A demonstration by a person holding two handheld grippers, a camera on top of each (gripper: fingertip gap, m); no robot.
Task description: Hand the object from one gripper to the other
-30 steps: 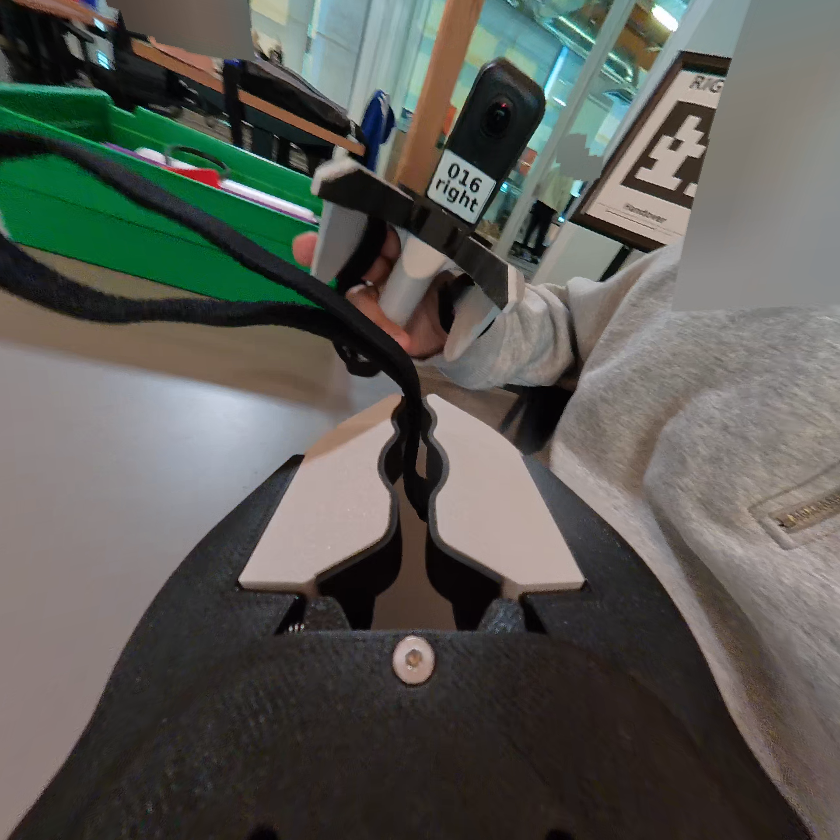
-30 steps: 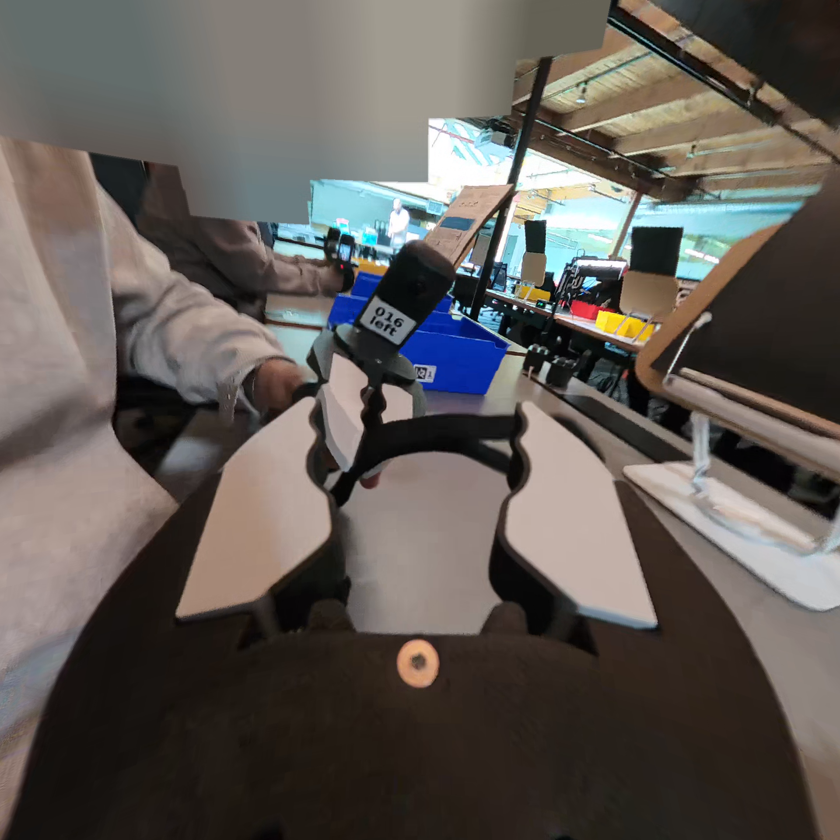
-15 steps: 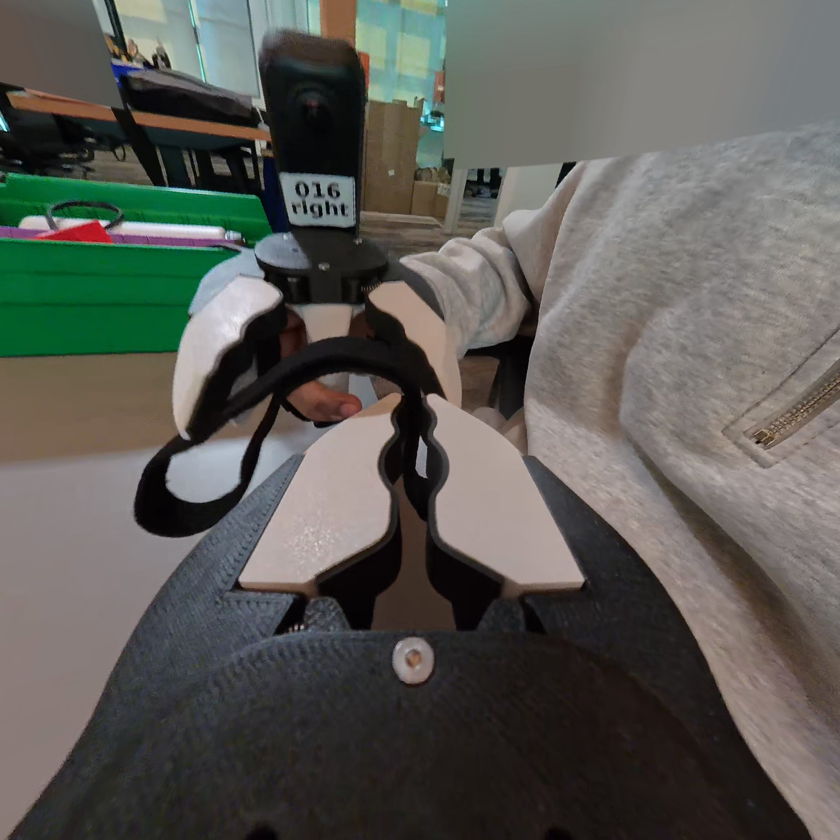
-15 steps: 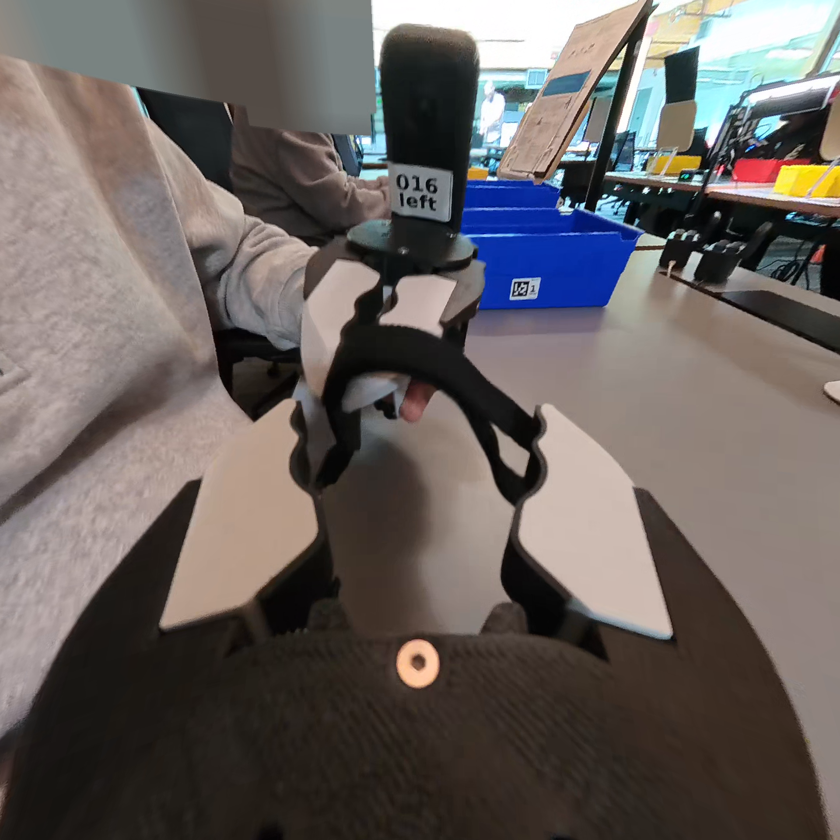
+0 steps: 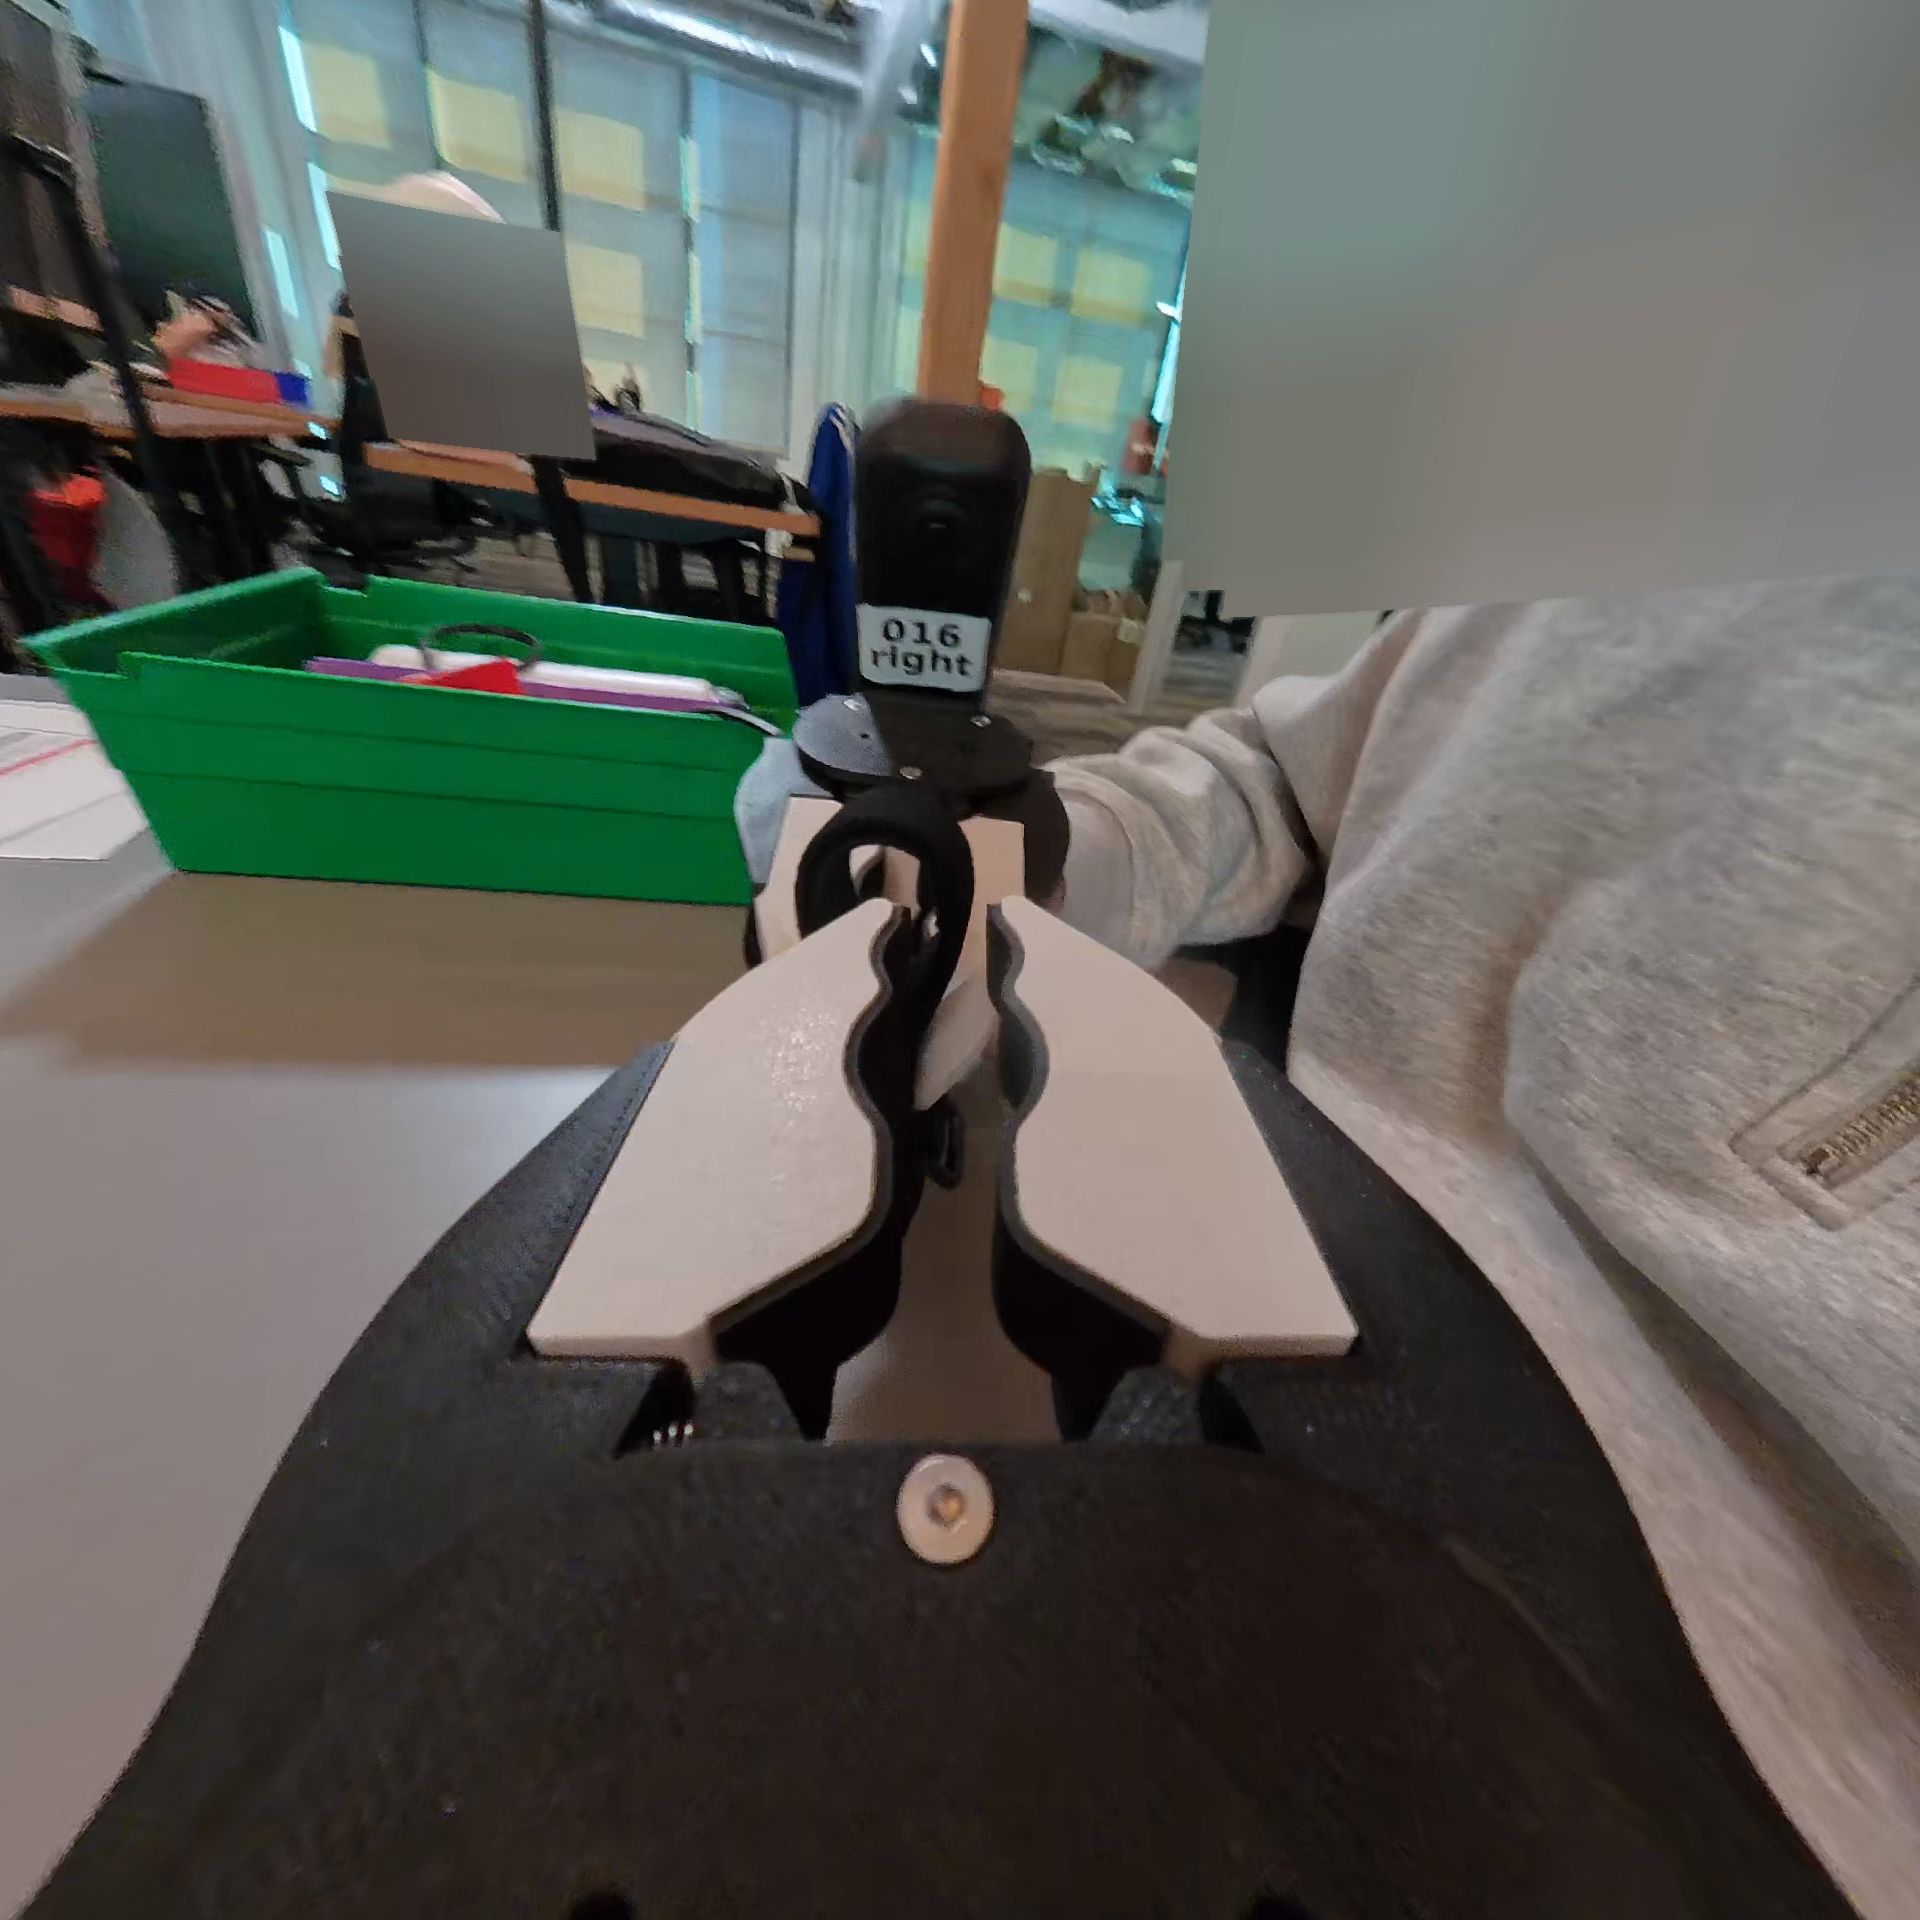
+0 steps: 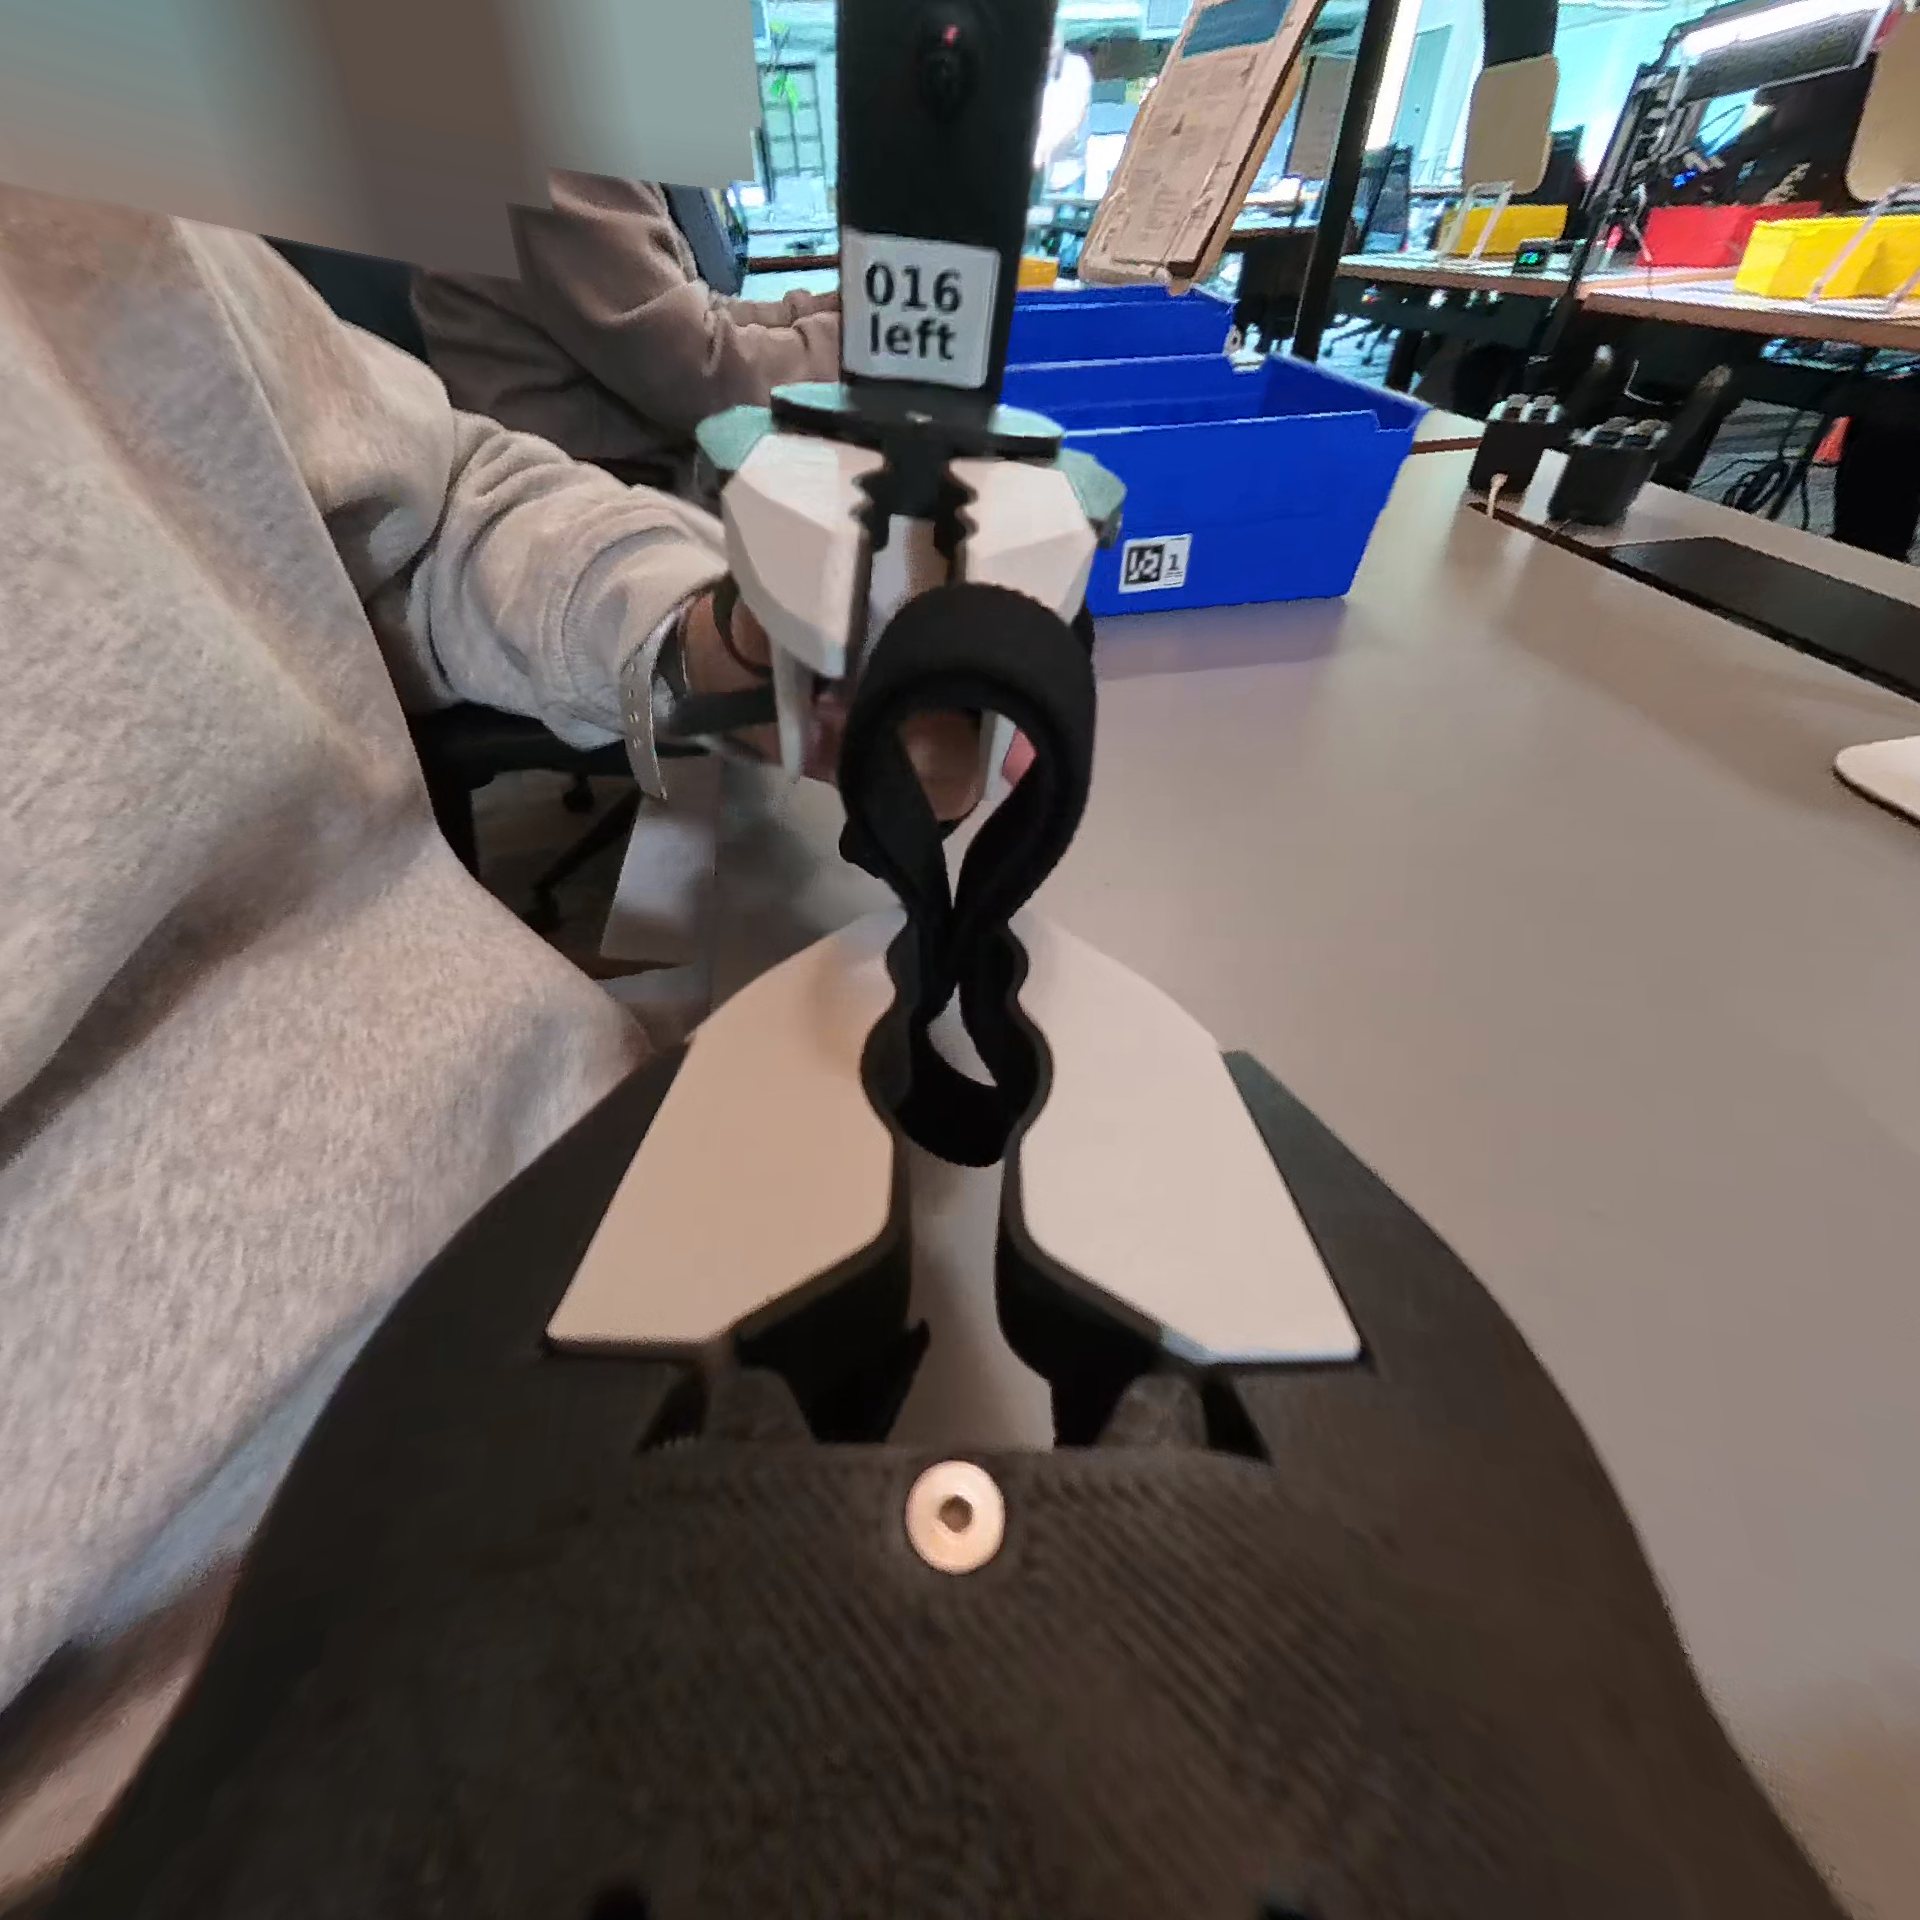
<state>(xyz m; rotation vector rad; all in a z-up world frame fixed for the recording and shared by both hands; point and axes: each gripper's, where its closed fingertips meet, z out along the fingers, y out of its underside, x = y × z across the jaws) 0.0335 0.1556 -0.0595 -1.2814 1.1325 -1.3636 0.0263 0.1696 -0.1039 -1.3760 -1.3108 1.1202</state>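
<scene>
The object is a black elastic band [image 6: 1039,707], folded into a loop. My right gripper [image 6: 951,925] is shut on it, with both strands pinched between the white fingers [image 6: 790,1122] above the grey table [image 6: 1455,935]. My left gripper [image 5: 940,914] faces it nose to nose and is open by a narrow gap. In the left wrist view the band [image 5: 940,894] lies along the left finger [image 5: 769,1122] only, with daylight between it and the other pad. The right gripper [image 5: 894,862] shows behind the band in that view. The left gripper [image 6: 894,717] shows behind the loop in the right wrist view.
A green bin [image 5: 416,769] with several items stands on the table's far left. A blue bin [image 6: 1195,468] stands behind the left gripper. The person's grey sweatshirt [image 5: 1558,935] fills one side of each view. A black mat [image 6: 1766,603] lies at the far right. Left tips to right tips: about 5 cm.
The right gripper, wide open around the band before, has shut on it. The left gripper, shut on the band before, has parted its fingers a little and no longer pinches it.
</scene>
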